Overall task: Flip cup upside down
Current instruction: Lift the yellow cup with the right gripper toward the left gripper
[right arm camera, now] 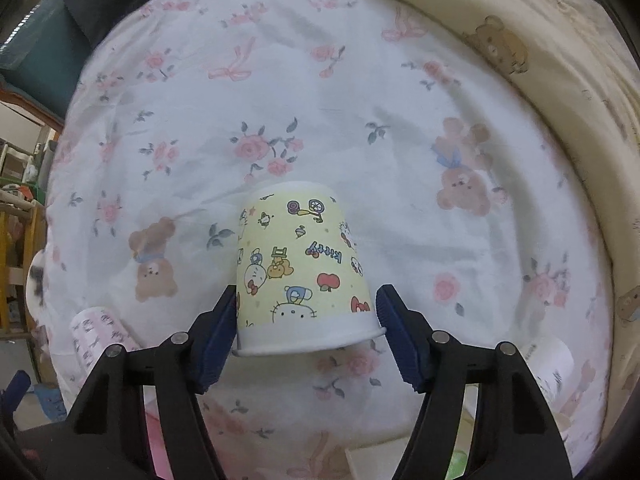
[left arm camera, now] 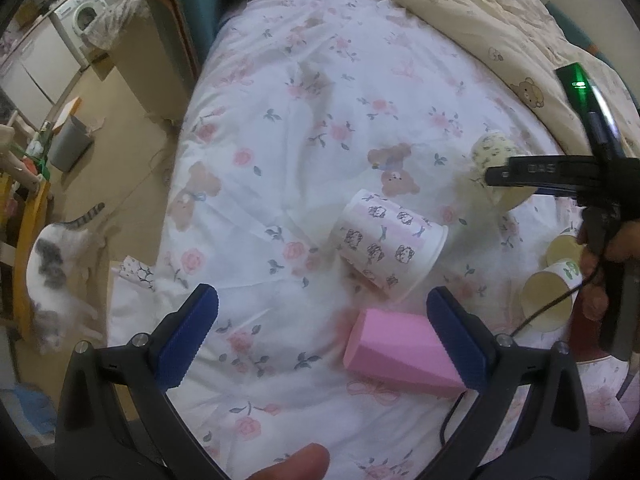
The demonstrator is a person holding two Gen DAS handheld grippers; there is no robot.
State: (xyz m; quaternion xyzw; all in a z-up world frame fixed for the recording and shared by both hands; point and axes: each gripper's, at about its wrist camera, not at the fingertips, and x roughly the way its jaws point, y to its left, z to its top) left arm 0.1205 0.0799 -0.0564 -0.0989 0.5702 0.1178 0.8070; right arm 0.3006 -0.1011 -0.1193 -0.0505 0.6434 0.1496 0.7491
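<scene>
Upside down, the yellow cup (right arm camera: 298, 268) is flanked by the right gripper (right arm camera: 306, 334), jaws parted, only one touching. The left gripper (left arm camera: 322, 336) is held wide above the bedsheet (left arm camera: 304, 100).

Five paper cups show around the bed (left arm camera: 304, 92): a yellow cartoon cup (right arm camera: 300, 268), a pink-striped cup (left arm camera: 388, 244) left of it, a plain pink cup (left arm camera: 396, 348), and two cream cups (left arm camera: 554, 280) at the bed's edge. One cat (left arm camera: 52, 276) stands on the floor beside the bed.
</scene>
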